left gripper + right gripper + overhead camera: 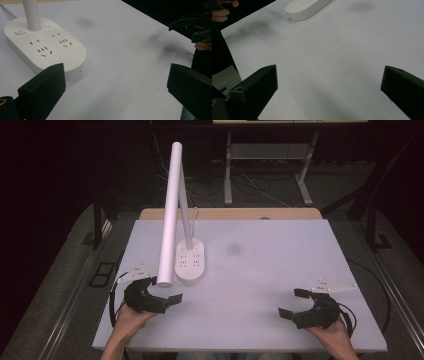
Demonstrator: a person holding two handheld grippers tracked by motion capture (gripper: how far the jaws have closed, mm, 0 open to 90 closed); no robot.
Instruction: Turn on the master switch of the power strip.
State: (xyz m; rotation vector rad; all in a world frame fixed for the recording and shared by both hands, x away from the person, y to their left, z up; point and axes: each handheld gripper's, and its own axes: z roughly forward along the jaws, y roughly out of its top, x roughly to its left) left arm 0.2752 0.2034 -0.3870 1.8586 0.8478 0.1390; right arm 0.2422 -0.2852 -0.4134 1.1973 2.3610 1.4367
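White worktop (280, 270) bears a desk lamp (189, 261) — untouched; left tool (161, 291) nearby and right tool (294, 302) both released, work unstarted.

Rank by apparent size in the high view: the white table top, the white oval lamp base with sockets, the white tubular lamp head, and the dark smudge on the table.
1. White table top.
2. White tubular lamp head, though it sits nearer the camera, so this is unsure against the base.
3. White oval lamp base with sockets.
4. Dark smudge.

lamp base (308, 8) cut off by top edge, lamp stem (32, 15) cropped, socket markings too small
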